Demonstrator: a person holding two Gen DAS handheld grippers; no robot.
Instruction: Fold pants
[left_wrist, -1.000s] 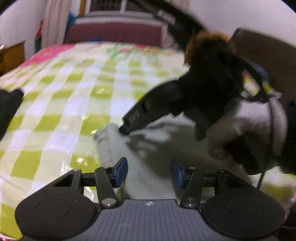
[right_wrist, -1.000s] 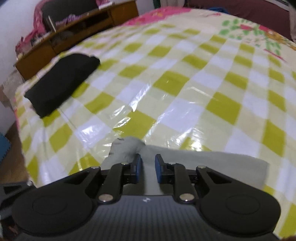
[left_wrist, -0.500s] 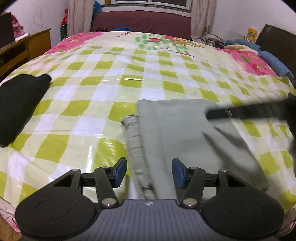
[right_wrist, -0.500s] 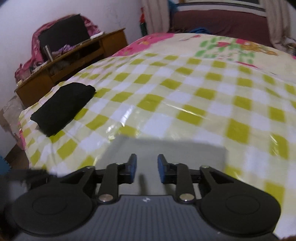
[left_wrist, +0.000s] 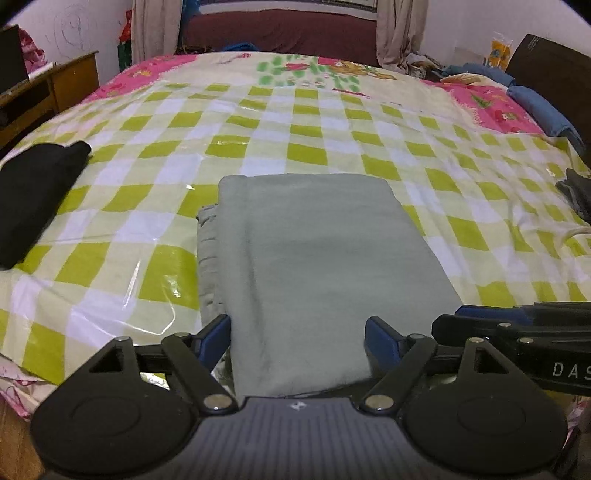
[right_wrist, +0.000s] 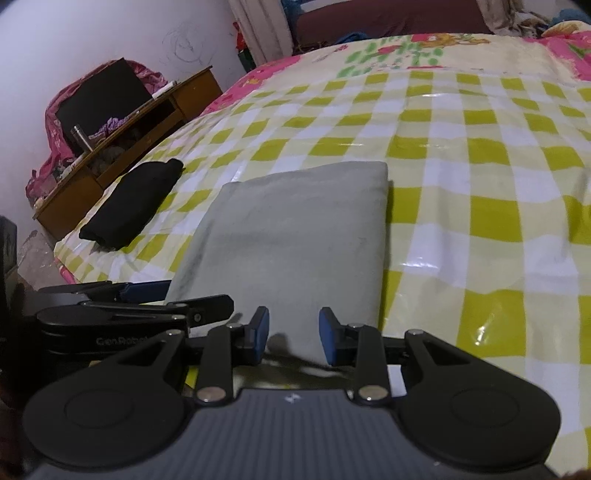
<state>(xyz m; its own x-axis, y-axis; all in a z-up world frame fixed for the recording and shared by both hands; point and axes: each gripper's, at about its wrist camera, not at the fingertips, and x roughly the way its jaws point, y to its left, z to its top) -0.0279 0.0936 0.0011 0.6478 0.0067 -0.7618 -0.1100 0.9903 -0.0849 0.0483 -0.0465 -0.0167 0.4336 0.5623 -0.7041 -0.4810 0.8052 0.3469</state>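
Spread wide in the left wrist view, the blue-padded jaws of the left gripper (left_wrist: 298, 334) have just been opening and straddle the near edge of the folded grey fabric pants (left_wrist: 314, 258) without pressing on them, which reads as a release so the fold is left undisturbed. The pants lie as a flat rectangle at centre frame on the green-and-white checked plastic sheet (left_wrist: 295, 122) covering the bed, a ribbed band showing along their left edge. A folded black garment (left_wrist: 33, 192) is set aside at the left. In the right wrist view, the right gripper (right_wrist: 294, 336) is seen at lower centre with jaws parted only narrowly, nothing held; the pants (right_wrist: 295, 236) fill mid-frame just ahead, and the fold is judged finished.
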